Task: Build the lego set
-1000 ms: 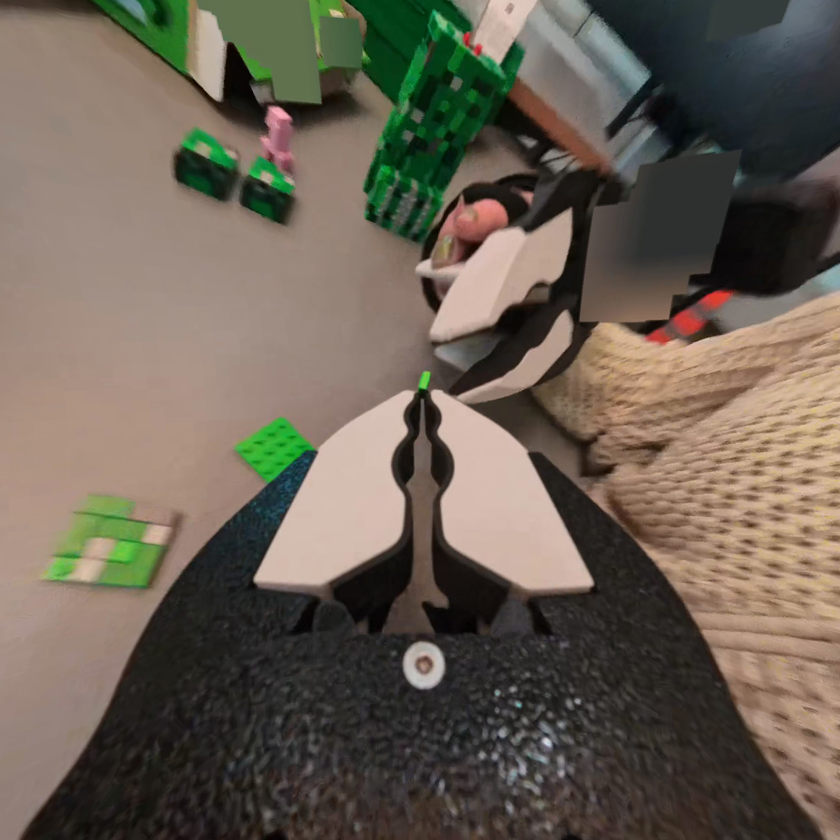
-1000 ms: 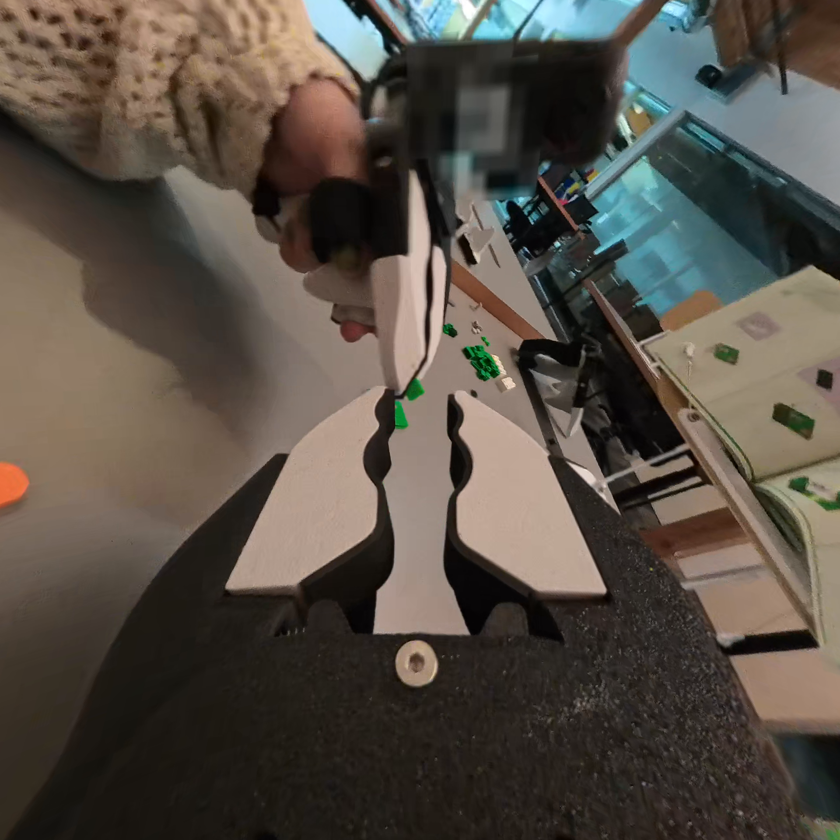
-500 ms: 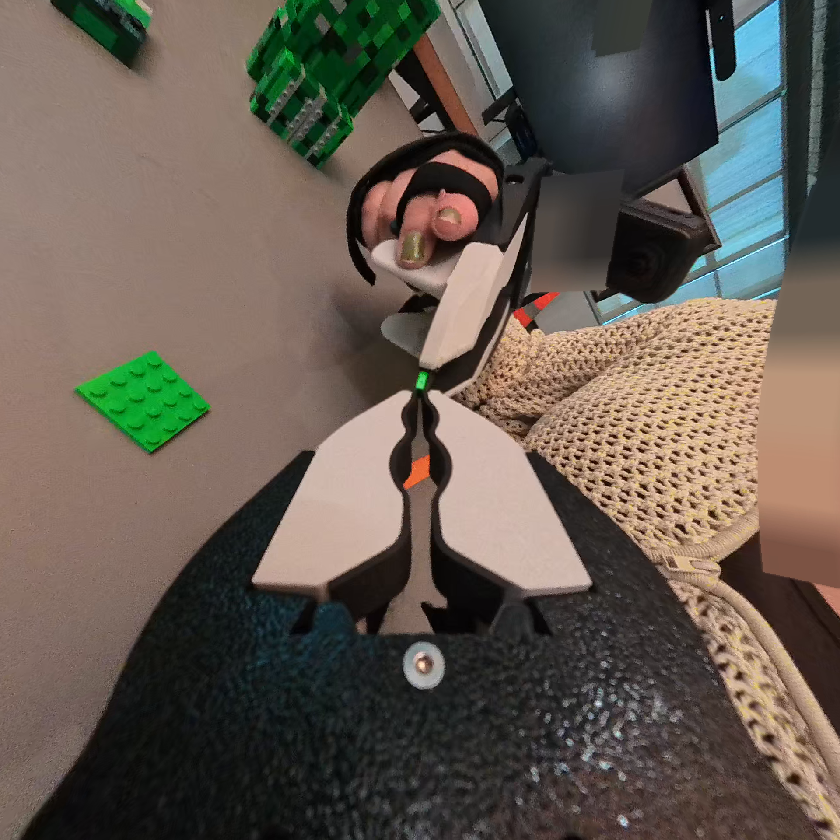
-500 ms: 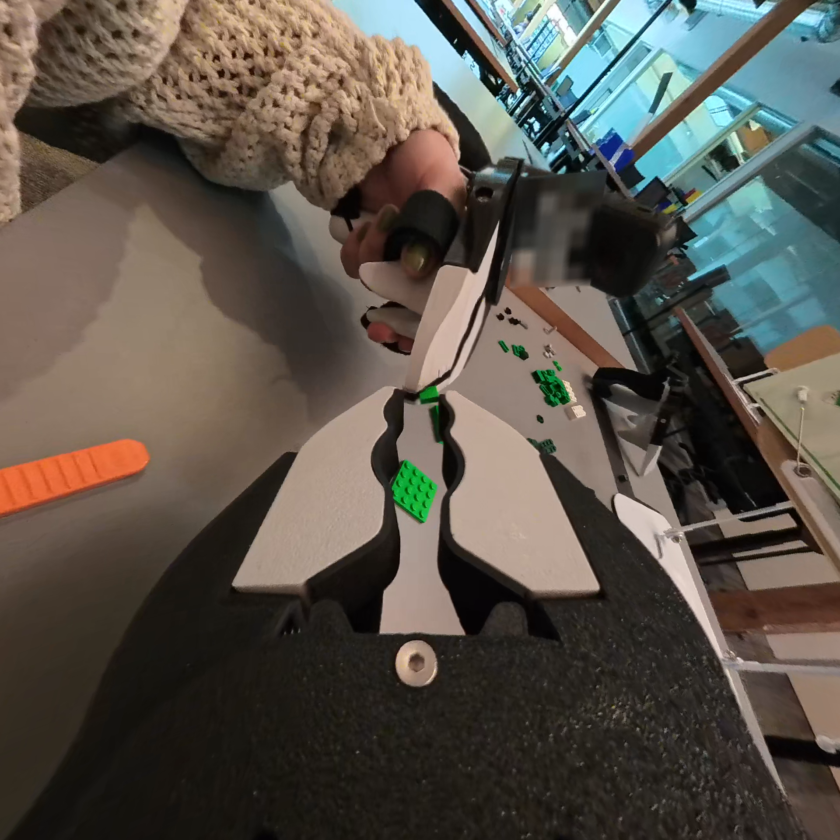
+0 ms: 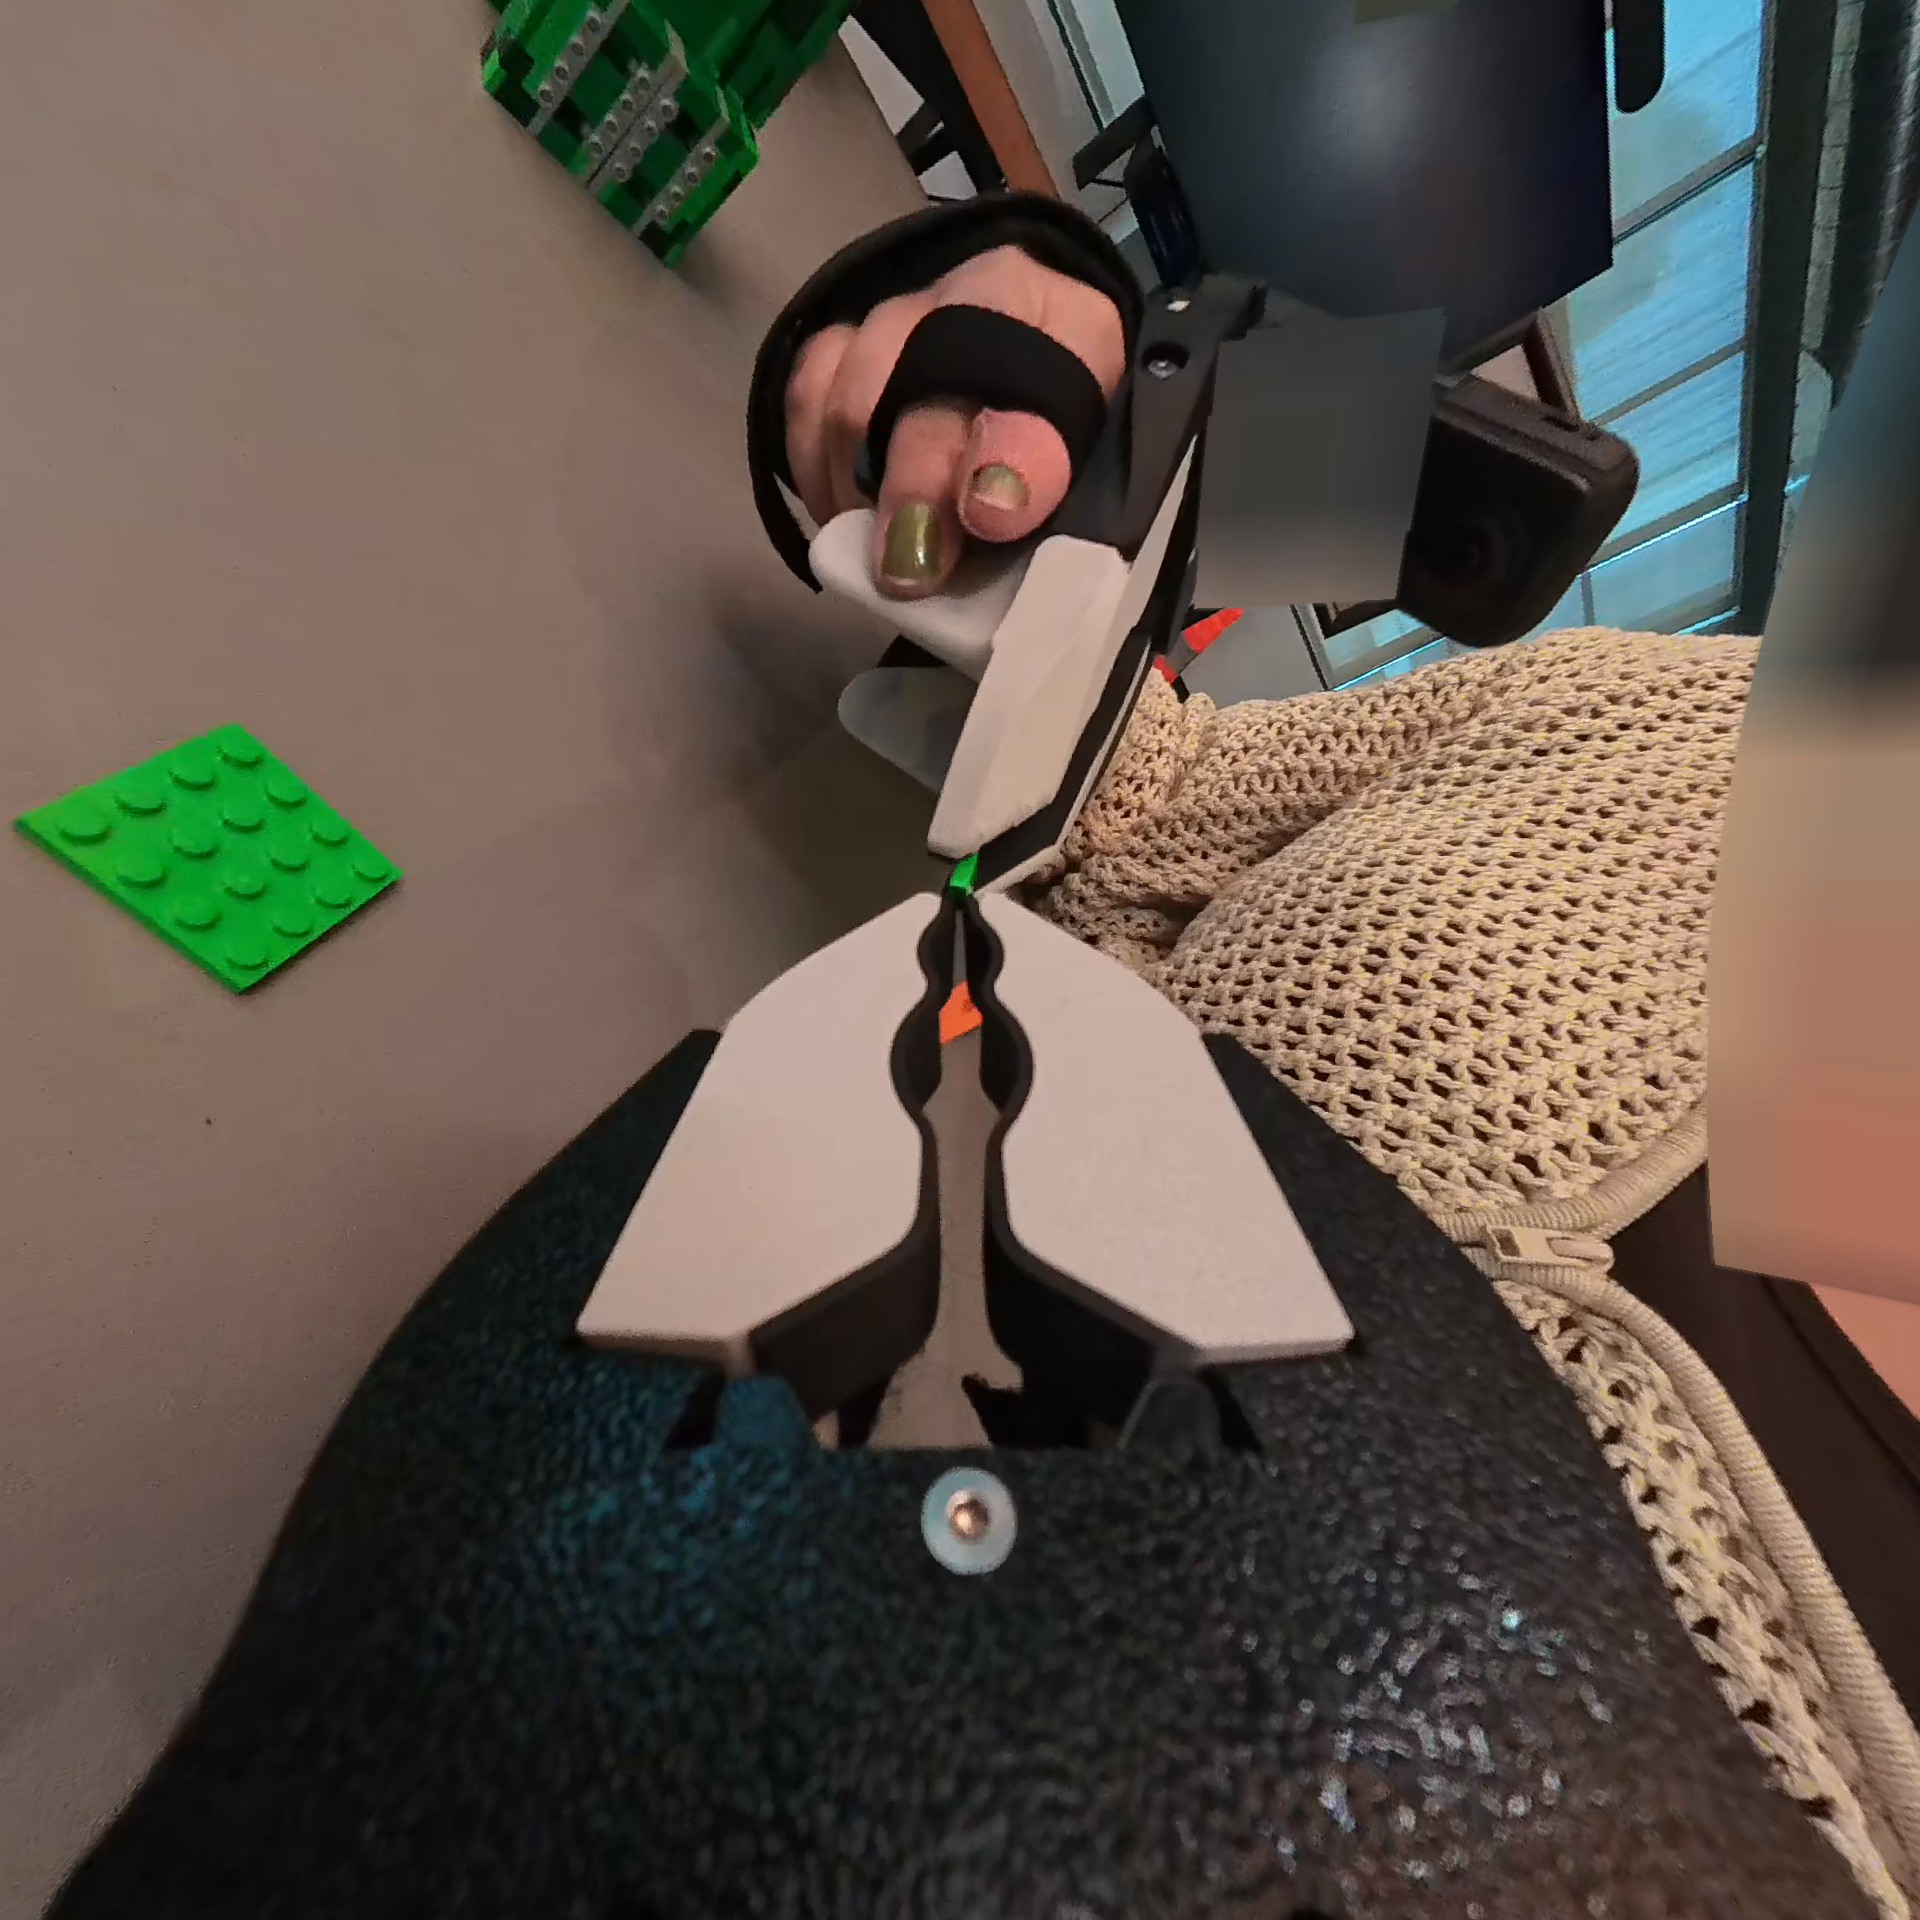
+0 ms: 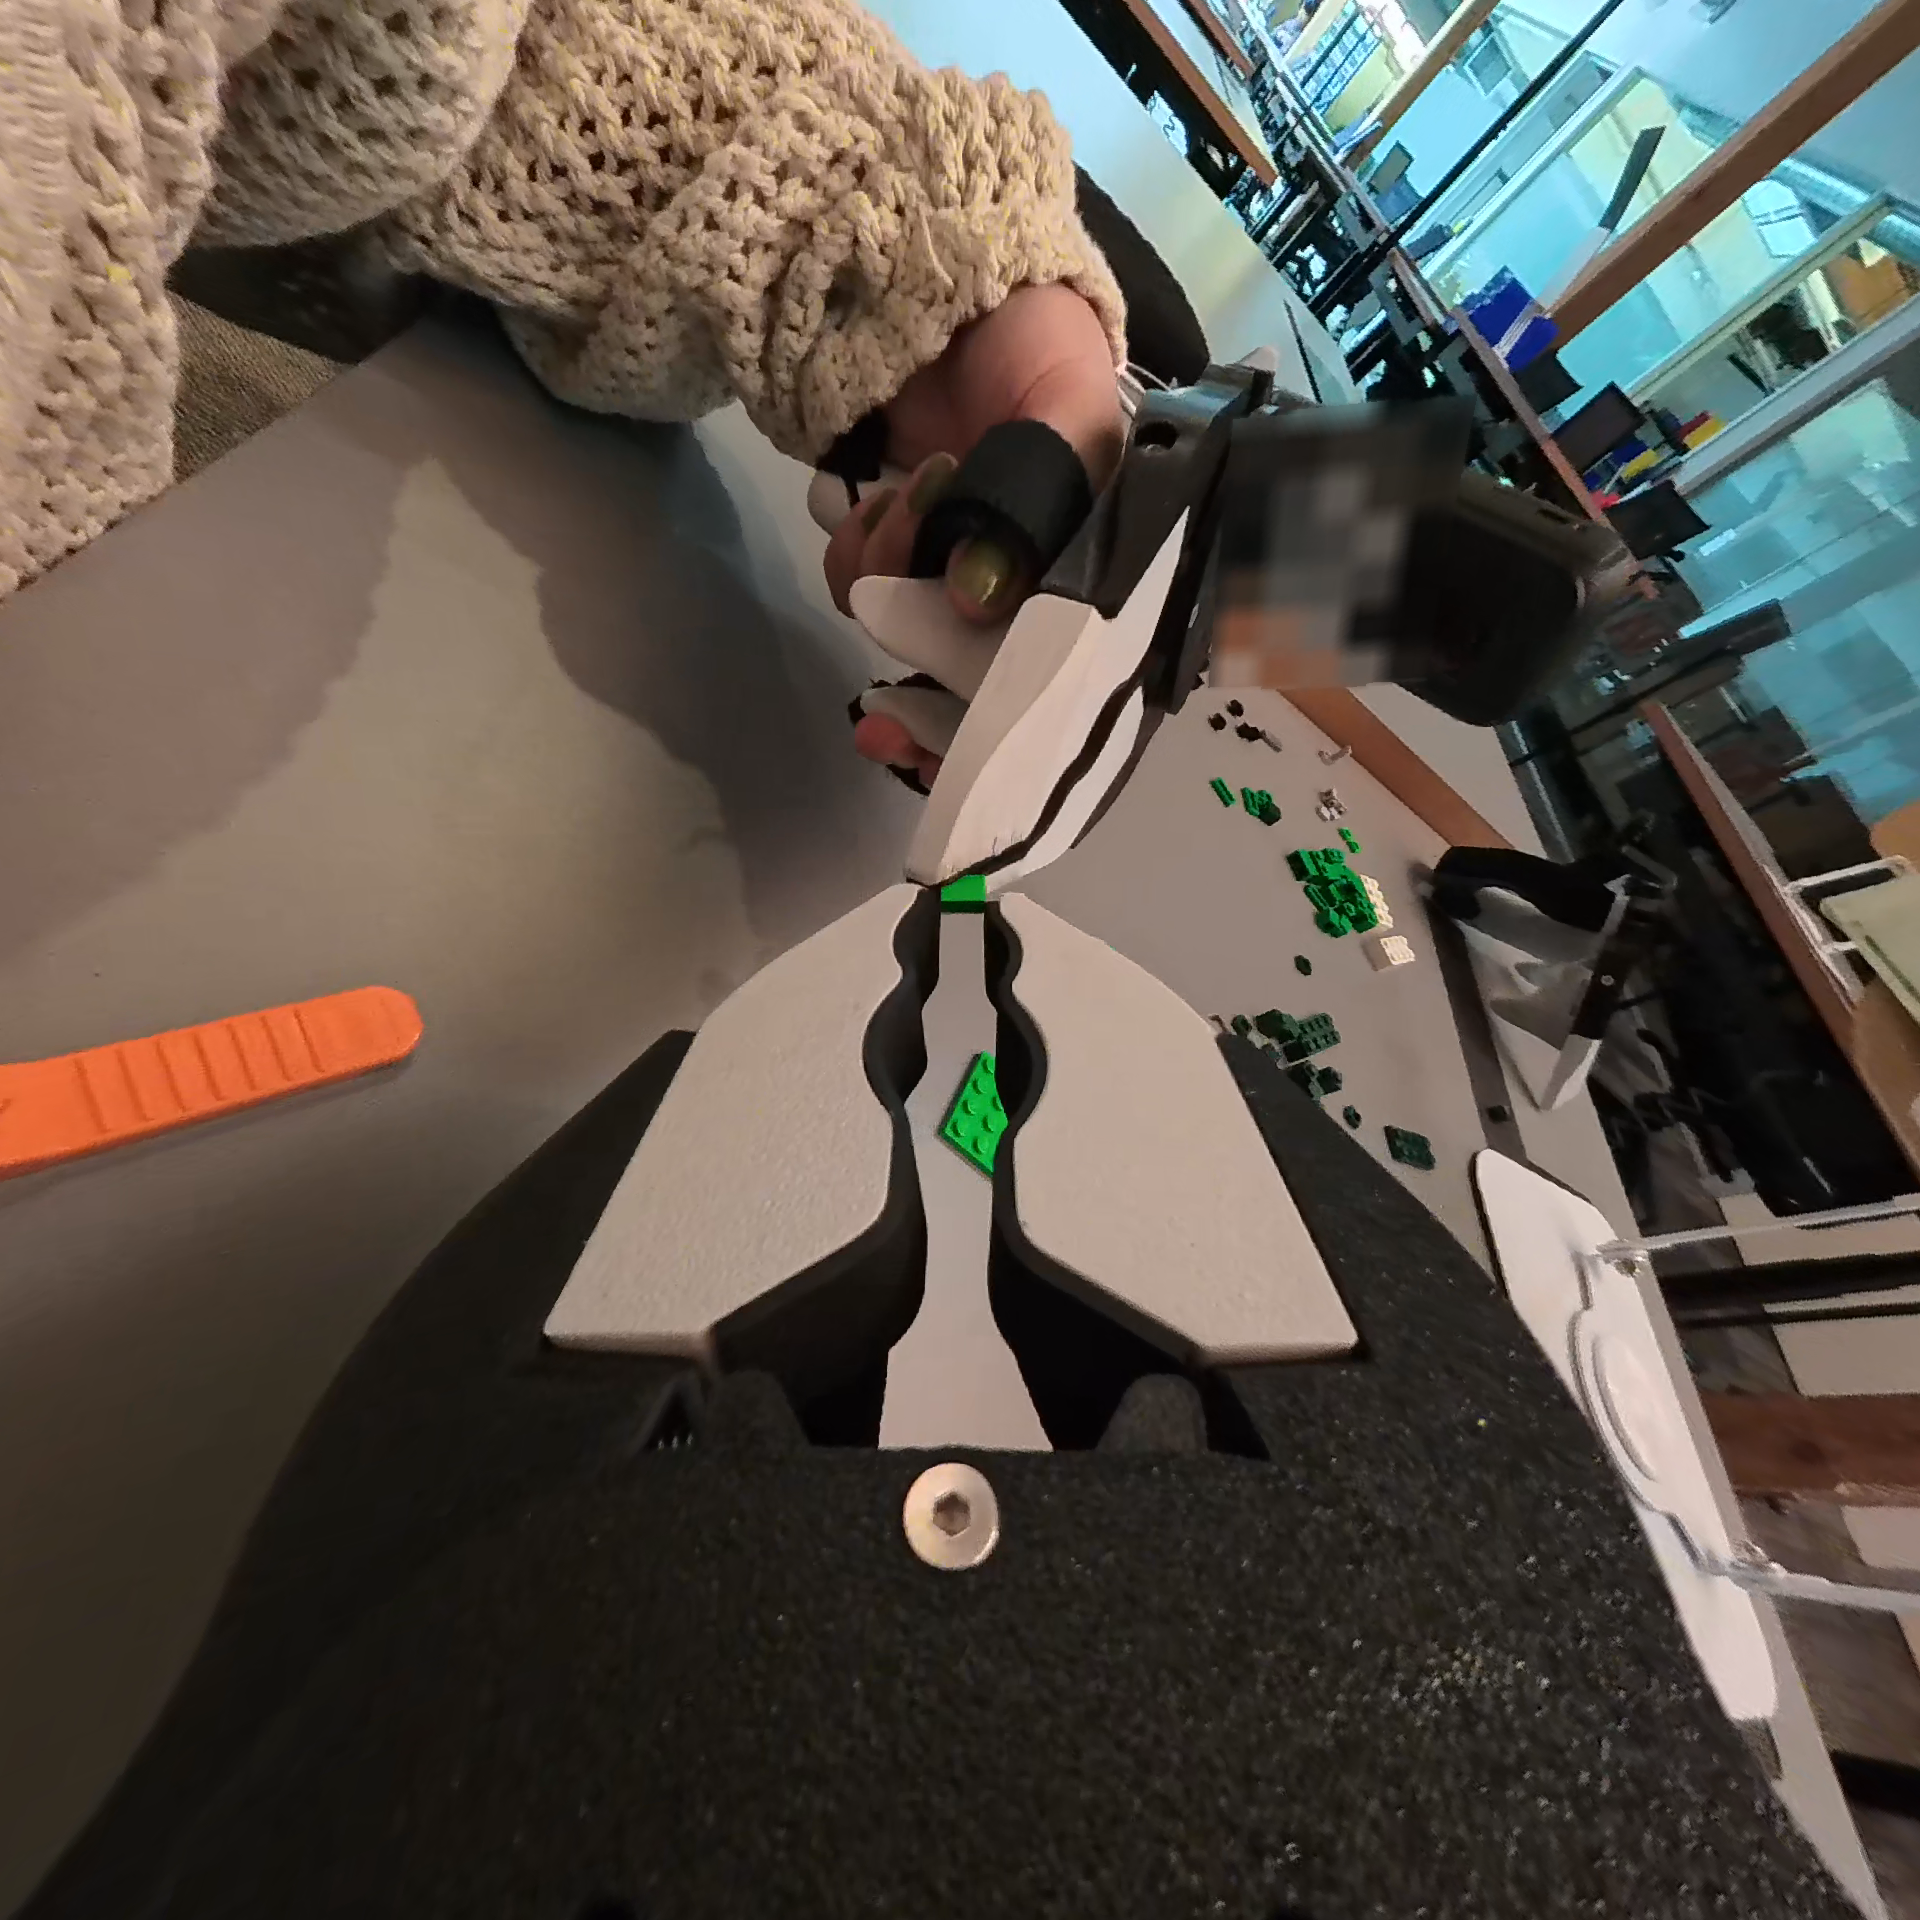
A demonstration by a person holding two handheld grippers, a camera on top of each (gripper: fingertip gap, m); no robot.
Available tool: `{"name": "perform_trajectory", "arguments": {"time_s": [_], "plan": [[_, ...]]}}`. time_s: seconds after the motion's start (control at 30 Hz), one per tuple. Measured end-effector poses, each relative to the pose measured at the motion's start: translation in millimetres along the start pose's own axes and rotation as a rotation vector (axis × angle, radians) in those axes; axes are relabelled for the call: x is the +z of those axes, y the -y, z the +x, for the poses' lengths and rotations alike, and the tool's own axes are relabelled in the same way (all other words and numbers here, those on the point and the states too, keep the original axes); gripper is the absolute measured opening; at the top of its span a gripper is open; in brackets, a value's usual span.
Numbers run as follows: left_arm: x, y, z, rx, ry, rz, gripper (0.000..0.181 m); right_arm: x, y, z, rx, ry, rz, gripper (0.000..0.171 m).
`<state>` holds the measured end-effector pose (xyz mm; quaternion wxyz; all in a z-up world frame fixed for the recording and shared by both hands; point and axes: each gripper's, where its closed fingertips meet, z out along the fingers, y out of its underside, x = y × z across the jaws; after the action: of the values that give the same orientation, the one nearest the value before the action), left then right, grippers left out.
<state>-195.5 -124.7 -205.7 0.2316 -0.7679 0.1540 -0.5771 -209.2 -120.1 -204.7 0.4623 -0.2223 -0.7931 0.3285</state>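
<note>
My left gripper (image 5: pixel 958 902) is shut on a small bright green lego piece (image 5: pixel 961 875), held in the air above the grey table (image 5: pixel 364 416). My right gripper (image 6: pixel 958 906) meets it tip to tip, its jaws closed on the same small green piece (image 6: pixel 961 894). I cannot tell whether this is one piece or two pressed together. Each gripper shows in the other's view, coming down from above: the right gripper (image 5: pixel 982 836) and the left gripper (image 6: pixel 971 868). A flat green studded plate (image 5: pixel 208 857) lies on the table and shows between my right fingers (image 6: pixel 977 1112).
A tall green block build (image 5: pixel 644 94) stands at the far table edge. An orange ribbed separator tool (image 6: pixel 197 1070) lies to the left. Loose green and white pieces (image 6: pixel 1335 894) and dark green ones (image 6: pixel 1299 1039) are scattered farther off. A cream knit sleeve (image 5: pixel 1403 935) is close by. The tips of both grippers are at nearly the same place. The flat green studded plate (image 5: pixel 208 857) is about equally far from each gripper, around 11 cm.
The right gripper's jaws, open a second ago, have closed on the green piece at the left gripper's tips. Both grippers have tilted and drawn together.
</note>
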Motion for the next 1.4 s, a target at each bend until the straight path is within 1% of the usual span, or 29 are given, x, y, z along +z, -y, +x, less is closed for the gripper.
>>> {"name": "perform_trajectory", "arguments": {"time_s": [0.27, 0.37, 0.43, 0.5, 0.53, 0.6, 0.63, 0.7, 0.77, 0.8, 0.83, 0.87, 0.93, 1.07, 1.23, 1.4], "plan": [[1, -3, -3, -0.007, 0.001, -0.003, 0.002, 1, -3, -3, 0.005, 0.020, -0.009, 0.008], [0, 2, 2, 0.027, -0.020, 0.043, 0.003, -1, 0, 1, 0.050, 0.008, 0.035, 0.007], [-5, 6, 8, 0.052, -0.059, 0.079, 0.010, -3, 1, 6, 0.081, -0.011, 0.056, 0.007], [-14, 10, 8, 0.073, -0.062, 0.120, 0.011, -4, -6, 10, 0.099, -0.036, 0.034, 0.007], [-20, 13, 2, 0.098, -0.015, 0.146, 0.013, -4, -12, 14, 0.109, -0.056, 0.014, 0.007], [-37, 22, -16, 0.174, 0.128, 0.202, 0.014, -3, -20, 16, 0.134, -0.066, -0.006, 0.007], [-48, 27, -27, 0.216, 0.229, 0.231, 0.018, -2, -23, 18, 0.155, -0.075, -0.010, 0.007], [-75, 35, -54, 0.329, 0.486, 0.264, 0.028, -1, -28, 21, 0.192, -0.086, -0.018, 0.007], [-98, 36, -79, 0.435, 0.727, 0.219, 0.040, 0, -30, 22, 0.234, -0.088, 0.000, 0.007], [-102, 31, -88, 0.463, 0.791, 0.157, 0.048, 0, -31, 23, 0.262, -0.088, 0.014, 0.007], [-101, 25, -95, 0.473, 0.810, 0.094, 0.058, 0, -31, 24, 0.289, -0.086, 0.032, 0.007], [-98, 19, -101, 0.473, 0.813, 0.043, 0.065, 0, -31, 24, 0.311, -0.084, 0.050, 0.007], [-94, 13, -113, 0.494, 0.840, -0.031, 0.066, 0, -31, 25, 0.354, -0.074, 0.079, 0.007], [-96, 12, -132, 0.578, 0.932, -0.125, 0.061, -2, -33, 25, 0.417, -0.053, 0.108, 0.007], [-94, 17, -136, 0.610, 0.908, -0.161, 0.057, -4, -36, 27, 0.456, -0.050, 0.125, 0.007], [-91, 15, -136, 0.561, 0.841, -0.192, 0.051, -5, -39, 27, 0.464, -0.056, 0.115, 0.007]]}}
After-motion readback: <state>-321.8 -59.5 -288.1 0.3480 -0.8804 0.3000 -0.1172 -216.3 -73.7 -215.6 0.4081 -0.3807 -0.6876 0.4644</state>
